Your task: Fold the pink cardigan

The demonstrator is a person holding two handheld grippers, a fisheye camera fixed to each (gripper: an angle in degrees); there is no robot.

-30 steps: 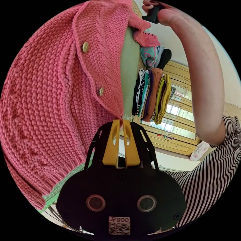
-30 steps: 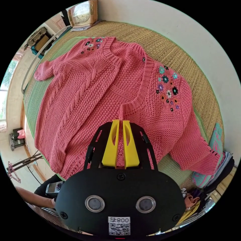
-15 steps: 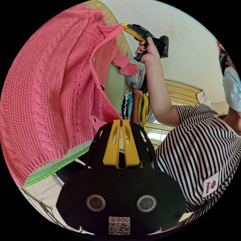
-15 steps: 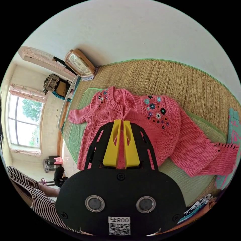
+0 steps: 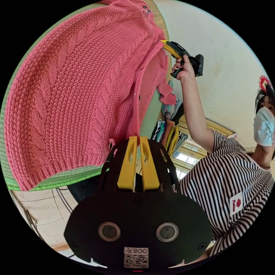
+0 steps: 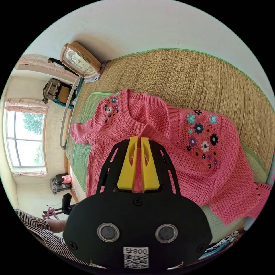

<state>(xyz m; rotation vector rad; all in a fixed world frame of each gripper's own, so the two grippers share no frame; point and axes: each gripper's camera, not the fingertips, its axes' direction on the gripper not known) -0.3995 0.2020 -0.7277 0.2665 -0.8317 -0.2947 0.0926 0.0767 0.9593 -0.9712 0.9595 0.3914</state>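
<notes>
Pink cardigan (image 6: 183, 160) pinched between both grippers' jaws

**Knit wool, woven straw, matt plastic**

The pink cable-knit cardigan (image 5: 71, 94) is thick, coarse yarn with a bumpy, matt surface and ribbed hems; embroidered thread flowers dot its shoulders. It lies on a rough tan woven-straw mat (image 6: 183, 77) over a finer green woven mat (image 6: 78, 149). The left gripper (image 5: 137, 139) and right gripper (image 6: 137, 140) have smooth yellow plastic jaws on matt black plastic bodies.
</notes>
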